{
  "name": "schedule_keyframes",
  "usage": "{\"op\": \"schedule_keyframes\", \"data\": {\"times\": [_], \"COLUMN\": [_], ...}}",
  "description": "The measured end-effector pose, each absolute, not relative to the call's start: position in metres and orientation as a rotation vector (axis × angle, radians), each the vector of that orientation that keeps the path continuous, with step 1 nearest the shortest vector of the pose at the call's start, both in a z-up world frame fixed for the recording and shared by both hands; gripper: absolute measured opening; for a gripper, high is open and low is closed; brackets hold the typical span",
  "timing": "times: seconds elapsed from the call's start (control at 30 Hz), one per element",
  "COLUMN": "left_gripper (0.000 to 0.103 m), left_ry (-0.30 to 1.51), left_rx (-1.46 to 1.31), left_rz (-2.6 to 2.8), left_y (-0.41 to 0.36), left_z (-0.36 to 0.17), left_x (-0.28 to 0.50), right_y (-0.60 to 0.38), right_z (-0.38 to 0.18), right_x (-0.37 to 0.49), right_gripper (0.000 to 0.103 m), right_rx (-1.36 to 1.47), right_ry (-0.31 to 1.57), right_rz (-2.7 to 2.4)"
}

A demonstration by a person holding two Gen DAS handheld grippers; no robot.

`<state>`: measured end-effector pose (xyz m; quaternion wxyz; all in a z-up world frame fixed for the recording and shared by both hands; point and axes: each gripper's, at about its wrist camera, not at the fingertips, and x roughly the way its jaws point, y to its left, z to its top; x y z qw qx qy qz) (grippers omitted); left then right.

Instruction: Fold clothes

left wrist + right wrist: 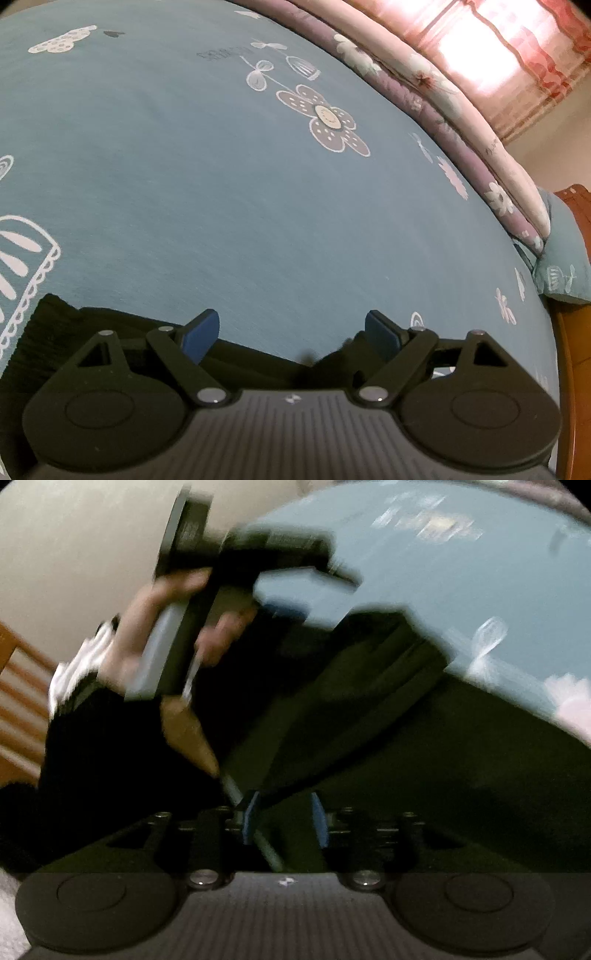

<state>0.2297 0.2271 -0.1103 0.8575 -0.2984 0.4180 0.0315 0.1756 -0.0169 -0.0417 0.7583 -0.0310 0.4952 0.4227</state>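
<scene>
A bed (229,192) covered by a blue-grey sheet with white flower drawings fills both views; a rolled quilt (436,122) lies along its far right edge under a lit pink curtain (517,55). The left gripper (291,334) has its blue-padded fingers (201,334) wide apart with nothing between them, hovering over the near edge of the dark garment (369,709). The right gripper (284,818), seen blurred, has fingers (318,819) partly apart; dark cloth lies beneath and between them, but no pad visibly presses on it. In the right wrist view the garment spreads from the near edge toward the bed's middle, with a raised fold running diagonally; the person's left hand (155,627) holds the other tool at far left. Risks, as judged: with neither gripper holding cloth, the folded layer may slump or spring open; a hasty re-grasp could pinch the sheet along with the garment, or catch one layer only, skewing the fold.
</scene>
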Motion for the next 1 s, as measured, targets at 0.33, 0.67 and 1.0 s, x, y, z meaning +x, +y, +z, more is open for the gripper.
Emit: {"op": "schedule_keyframes", "data": {"times": [0.33,0.67,1.0], "left_gripper": [0.086,0.086,0.086], "left_ry": [0.886,0.895,0.908], "left_rx": [-0.625,-0.602,-0.52], "left_rz": [0.046,0.019,-0.105], "left_y": [0.224,0.215,0.174], "left_z": [-0.11,-0.107,-0.101], "left_x": [0.229,0.23,0.239], "right_y": [-0.03,-0.07,-0.083], "right_z": [-0.04,-0.047,-0.055], "right_x": [0.262,0.27,0.232], "right_gripper": [0.047,0.047,0.046], "right_rx": [0.118,-0.041,-0.437], "right_ry": [1.07,1.054,0.914], "right_rz": [0.734,0.505,0.582]}}
